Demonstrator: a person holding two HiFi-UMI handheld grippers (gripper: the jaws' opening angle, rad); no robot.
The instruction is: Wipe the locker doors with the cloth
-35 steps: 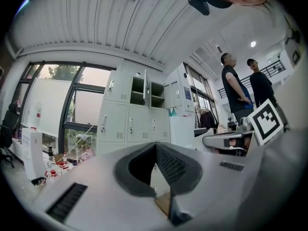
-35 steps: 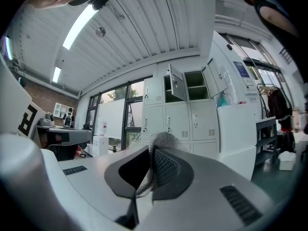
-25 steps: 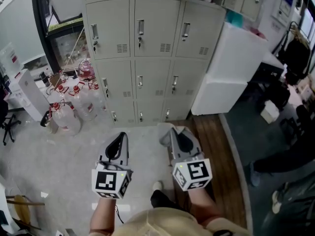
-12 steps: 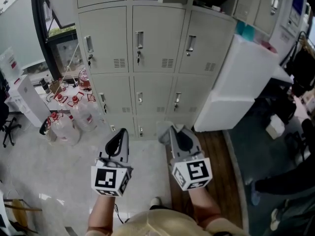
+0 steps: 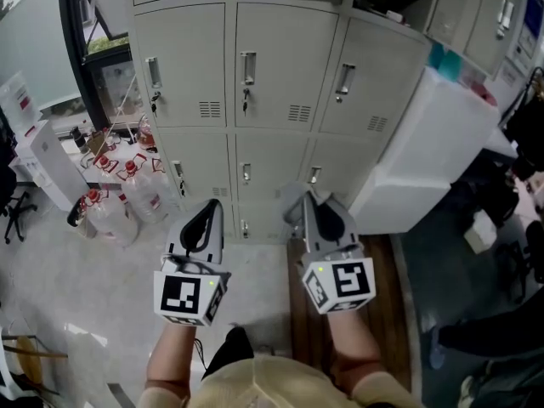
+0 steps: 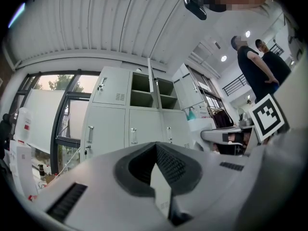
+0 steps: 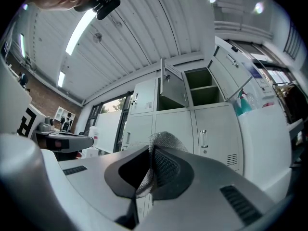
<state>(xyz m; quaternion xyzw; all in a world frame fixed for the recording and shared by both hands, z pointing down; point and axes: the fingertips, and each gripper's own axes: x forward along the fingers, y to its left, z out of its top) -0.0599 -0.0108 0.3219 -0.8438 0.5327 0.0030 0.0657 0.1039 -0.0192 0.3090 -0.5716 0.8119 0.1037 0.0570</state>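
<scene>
**Closing in on the lockers, cloth ready**

Over the last second the locker doors [image 5: 285,75] have grown larger in the head view, so the person has stepped nearer. The right gripper [image 5: 311,201] is clamped on the grey mesh cloth [image 7: 162,139], with a fold poking past its tips. The left gripper [image 5: 208,213] is closed on nothing. Cloth and doors are still apart, so wiping looks about to start rather than under way.
</scene>
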